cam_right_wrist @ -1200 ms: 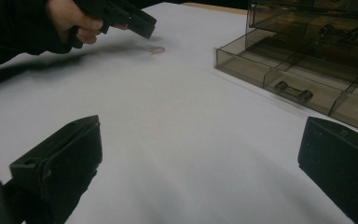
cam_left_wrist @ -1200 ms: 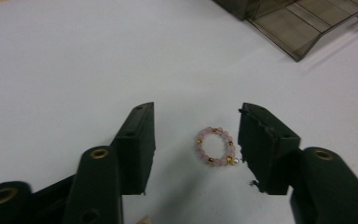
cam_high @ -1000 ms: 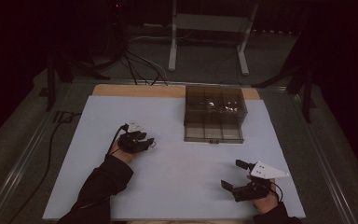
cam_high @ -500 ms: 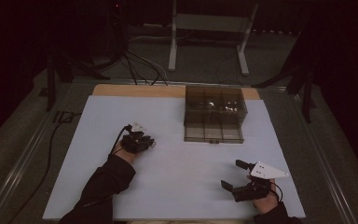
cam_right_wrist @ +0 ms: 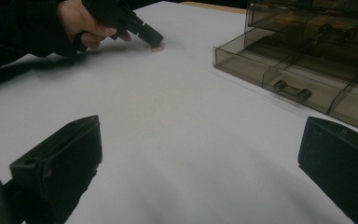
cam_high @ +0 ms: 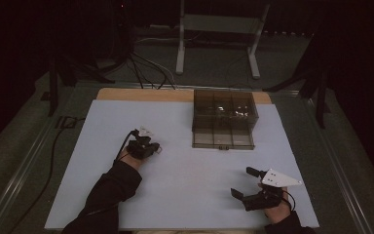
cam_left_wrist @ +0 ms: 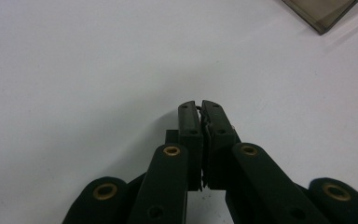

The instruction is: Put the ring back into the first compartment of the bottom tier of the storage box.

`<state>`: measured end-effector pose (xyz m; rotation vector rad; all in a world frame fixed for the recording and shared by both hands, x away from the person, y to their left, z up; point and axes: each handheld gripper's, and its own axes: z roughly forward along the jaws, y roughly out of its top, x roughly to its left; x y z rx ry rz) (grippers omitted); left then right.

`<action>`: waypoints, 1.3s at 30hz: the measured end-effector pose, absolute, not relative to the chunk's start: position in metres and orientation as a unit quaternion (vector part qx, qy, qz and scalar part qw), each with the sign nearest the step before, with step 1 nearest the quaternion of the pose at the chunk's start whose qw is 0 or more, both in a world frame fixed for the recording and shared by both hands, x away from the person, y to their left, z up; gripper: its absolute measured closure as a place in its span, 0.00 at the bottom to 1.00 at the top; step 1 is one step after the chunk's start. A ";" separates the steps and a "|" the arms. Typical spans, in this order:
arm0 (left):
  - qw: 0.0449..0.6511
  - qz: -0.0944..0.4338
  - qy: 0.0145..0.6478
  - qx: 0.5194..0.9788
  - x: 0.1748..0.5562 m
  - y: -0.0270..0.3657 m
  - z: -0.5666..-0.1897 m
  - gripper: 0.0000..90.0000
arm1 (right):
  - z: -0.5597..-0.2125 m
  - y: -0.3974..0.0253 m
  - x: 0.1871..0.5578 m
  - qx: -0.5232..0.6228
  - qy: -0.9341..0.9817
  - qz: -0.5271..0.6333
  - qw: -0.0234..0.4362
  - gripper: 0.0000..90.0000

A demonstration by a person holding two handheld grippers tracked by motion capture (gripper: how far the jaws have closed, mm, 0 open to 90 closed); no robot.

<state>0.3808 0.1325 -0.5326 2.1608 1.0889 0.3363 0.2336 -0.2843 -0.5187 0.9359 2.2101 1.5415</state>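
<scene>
We find the left gripper [cam_left_wrist: 200,108] closed on a small thin object [cam_left_wrist: 205,122] we cannot identify; the right gripper [cam_high: 247,182] gapes empty near the box [cam_high: 224,119].

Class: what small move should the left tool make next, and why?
Probably lift the left tool slightly off the table. Its jaws are closed with the tip down at a small pink piece, and the open drawer stands nearby. I cannot tell whether the piece is gripped; a small lift would show that.
</scene>
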 end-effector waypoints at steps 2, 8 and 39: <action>0.342 0.129 0.421 0.830 0.381 0.132 -0.532 1.00 | -0.519 -0.284 0.234 0.326 0.766 0.535 0.144 0.00; 0.343 0.131 0.424 0.828 0.380 0.132 -0.532 1.00 | -0.519 -0.284 0.234 0.325 0.767 0.534 0.144 0.00; 0.369 0.132 0.424 0.816 0.377 0.138 -0.522 1.00 | -0.518 -0.285 0.234 0.328 0.765 0.535 0.143 0.00</action>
